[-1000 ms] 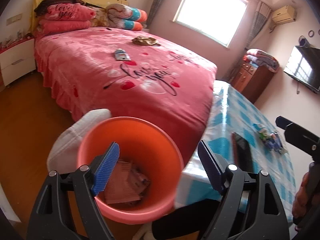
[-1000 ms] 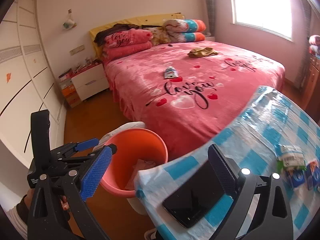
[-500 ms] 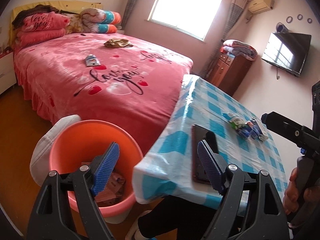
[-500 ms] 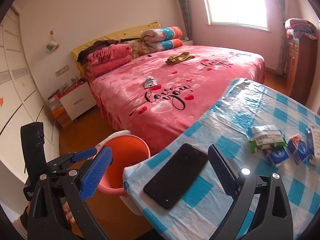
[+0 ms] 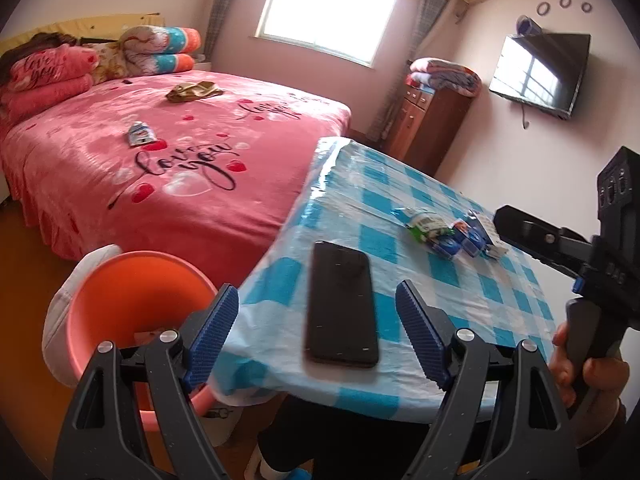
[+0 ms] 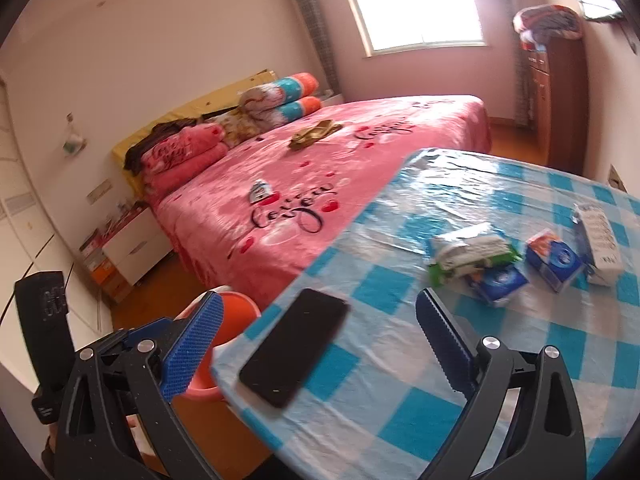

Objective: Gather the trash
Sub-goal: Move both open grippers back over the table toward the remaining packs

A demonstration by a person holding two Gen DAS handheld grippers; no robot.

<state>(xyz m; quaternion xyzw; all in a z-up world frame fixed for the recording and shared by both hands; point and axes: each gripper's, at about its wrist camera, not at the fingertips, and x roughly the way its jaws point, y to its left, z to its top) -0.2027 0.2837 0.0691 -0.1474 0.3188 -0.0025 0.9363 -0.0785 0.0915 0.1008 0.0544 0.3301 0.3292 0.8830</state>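
I have both tools empty. The left gripper [image 5: 316, 332] stands with its jaws spread wide at the bottom of its view, nothing between the pads. The right gripper [image 6: 320, 344] is likewise spread and carries nothing.

The trash I am after sits at the right of both views: a green-and-white wrapper [image 6: 468, 252], two small blue cartons [image 6: 552, 256] and a white box [image 6: 600, 236], bunched together on the checked tablecloth [image 6: 500, 392]. The orange bin [image 5: 132, 312] stands on the floor at the lower left, just beside the table corner, with some paper already in it.

My main worry is the black phone [image 5: 342, 304]. It lies near the table edge, between my jaws and the trash, and in the left view its near end is close to the overhang. A low reach across it could nudge it off, or I could pinch it by mistake. The glossy cloth looks slippery, so light cartons may skate away from a closing pad. The pieces touch, so one grab may scatter the rest.

Readable writing: "love you" in black script on the pink bedspread [image 5: 160, 160], and again on the folded blanket [image 5: 44, 76]. The carton print is too blurred to read.
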